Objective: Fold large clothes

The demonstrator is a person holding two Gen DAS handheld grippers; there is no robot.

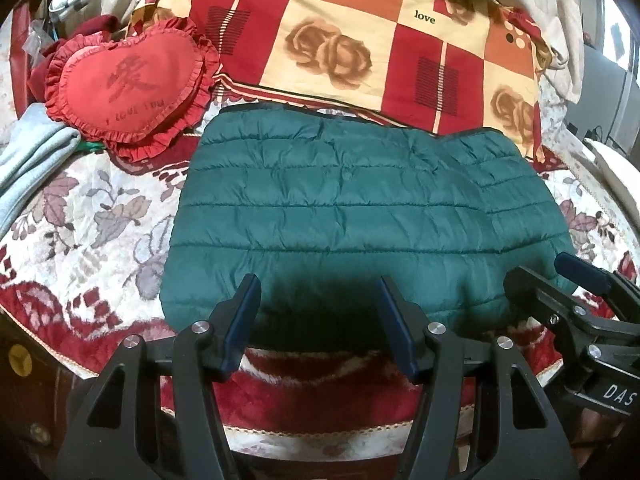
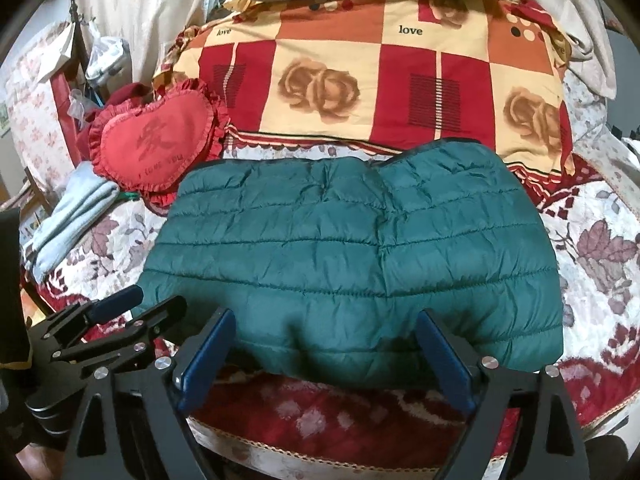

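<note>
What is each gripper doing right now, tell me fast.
Left gripper: open, holding nothing, at the near edge of the folded green quilted jacket.
Right gripper: open, holding nothing, same edge.

You see a teal quilted puffer jacket [image 1: 352, 208] of slightly glossy, crinkled cloth on a plush floral bed cover [image 1: 92, 216]; beside it, a red ruffled heart-shaped fabric cushion [image 1: 128, 84], matt.

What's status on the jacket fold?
Left gripper and right gripper open, empty, at near edge. Green puffer jacket folded flat on bed. Nothing in the way.
</note>
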